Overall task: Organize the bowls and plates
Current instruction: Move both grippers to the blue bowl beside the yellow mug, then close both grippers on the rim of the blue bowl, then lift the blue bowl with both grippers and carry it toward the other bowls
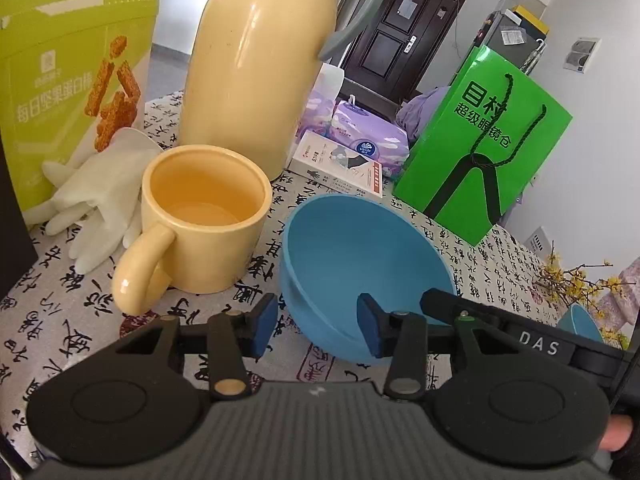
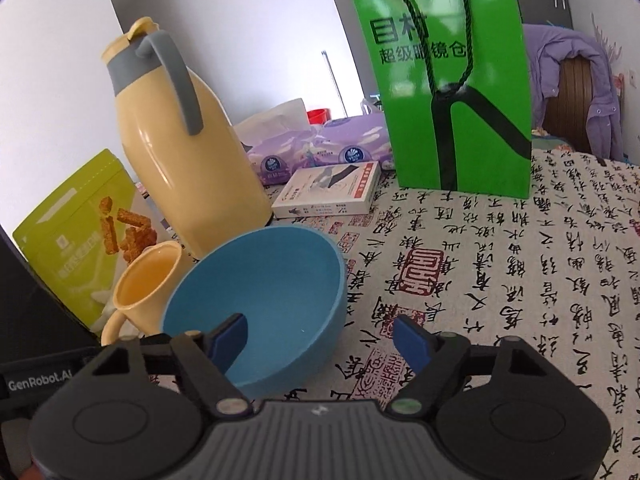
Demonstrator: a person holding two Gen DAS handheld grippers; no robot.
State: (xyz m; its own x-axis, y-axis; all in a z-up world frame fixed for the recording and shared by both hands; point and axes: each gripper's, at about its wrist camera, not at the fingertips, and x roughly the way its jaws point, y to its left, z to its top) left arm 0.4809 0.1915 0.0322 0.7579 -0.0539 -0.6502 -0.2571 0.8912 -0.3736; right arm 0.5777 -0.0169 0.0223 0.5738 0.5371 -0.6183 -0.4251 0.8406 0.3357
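Observation:
A blue bowl (image 1: 360, 256) sits tilted on the calligraphy tablecloth, also in the right wrist view (image 2: 264, 288). My left gripper (image 1: 318, 330) is open, its jaws straddling the bowl's near left rim: one finger outside, one inside. My right gripper (image 2: 320, 338) is open, its jaws straddling the bowl's near right rim, left finger inside the bowl. The right gripper's black body (image 1: 500, 320) shows beside the bowl in the left wrist view. A second blue bowl (image 1: 580, 320) peeks out at the right edge.
A yellow mug (image 1: 200, 216) stands left of the bowl, touching or nearly so. Behind are a yellow thermos (image 1: 256, 68), a white rubber glove (image 1: 100, 192), a snack bag (image 1: 60, 92), a small white box (image 2: 328, 196), tissue packs (image 2: 320, 152) and a green paper bag (image 2: 448, 80). Yellow flowers (image 1: 576, 280) lie right.

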